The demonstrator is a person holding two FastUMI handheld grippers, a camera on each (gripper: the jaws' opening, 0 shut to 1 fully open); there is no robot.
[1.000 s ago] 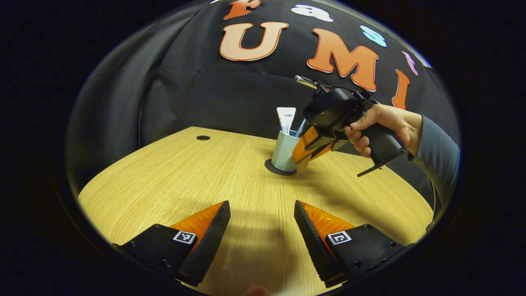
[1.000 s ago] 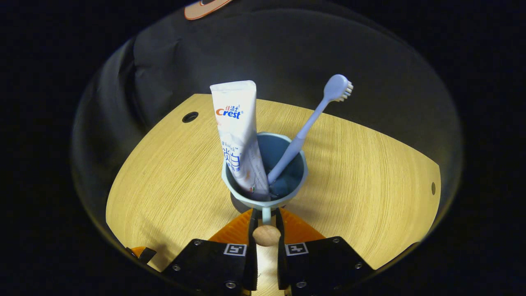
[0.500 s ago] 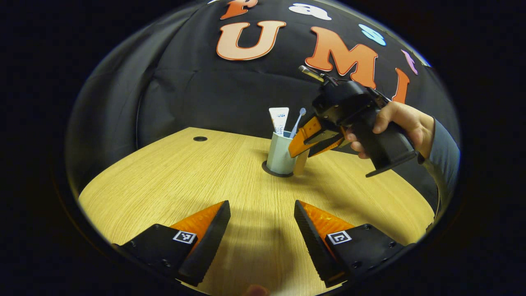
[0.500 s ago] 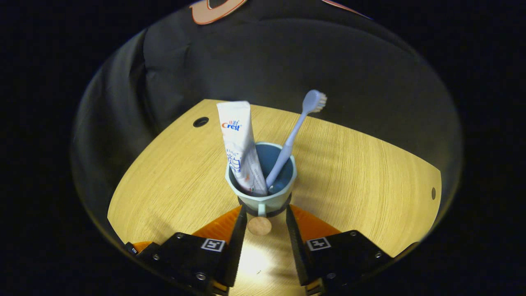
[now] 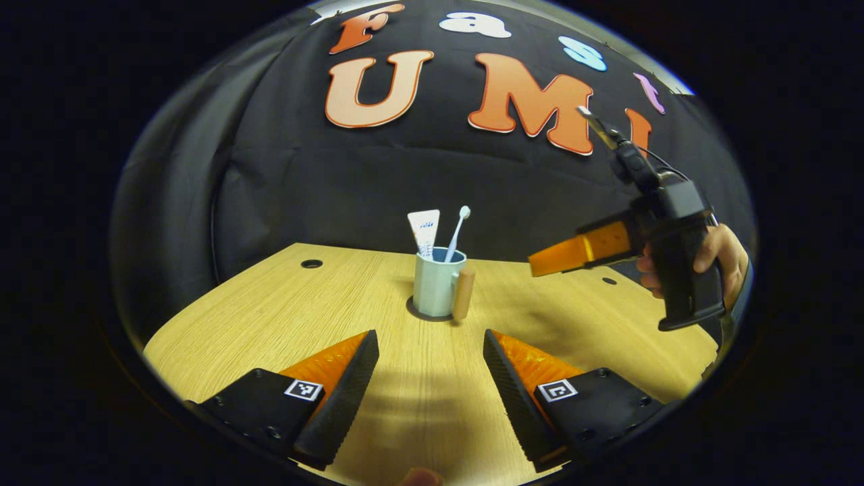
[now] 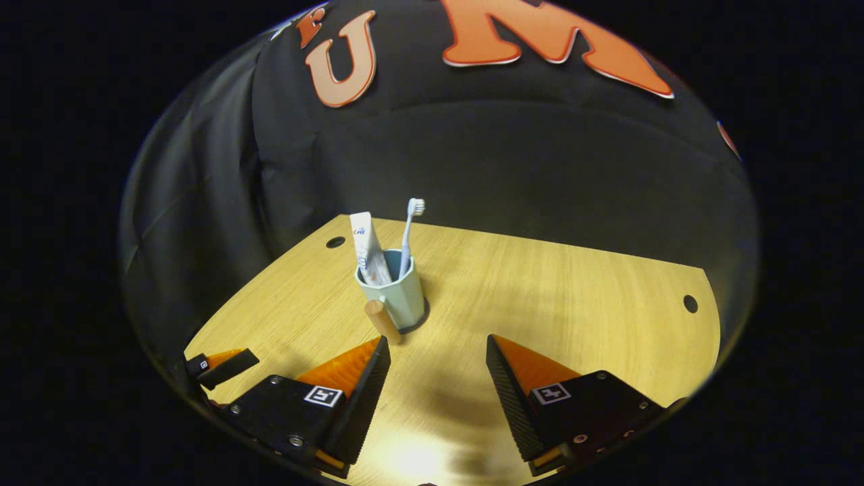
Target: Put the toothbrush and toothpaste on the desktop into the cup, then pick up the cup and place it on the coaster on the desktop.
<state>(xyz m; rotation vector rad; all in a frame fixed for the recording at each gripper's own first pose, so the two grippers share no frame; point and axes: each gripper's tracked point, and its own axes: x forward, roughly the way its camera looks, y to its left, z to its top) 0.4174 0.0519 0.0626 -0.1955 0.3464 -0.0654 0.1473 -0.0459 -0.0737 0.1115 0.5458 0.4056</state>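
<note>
In the left gripper view, your left gripper (image 5: 430, 351) hangs over the desk (image 5: 283, 304) with fingers wide apart, holding nothing. Beyond it the cup (image 5: 435, 289) stands on the coaster (image 5: 413, 312), toothpaste (image 5: 424, 229) and toothbrush (image 5: 457, 229) upright inside. Your right gripper (image 5: 540, 262) floats right of the cup. In the right gripper view, your right gripper (image 6: 437, 358) gapes wide, empty, just short of the cup (image 6: 398, 293).
</note>
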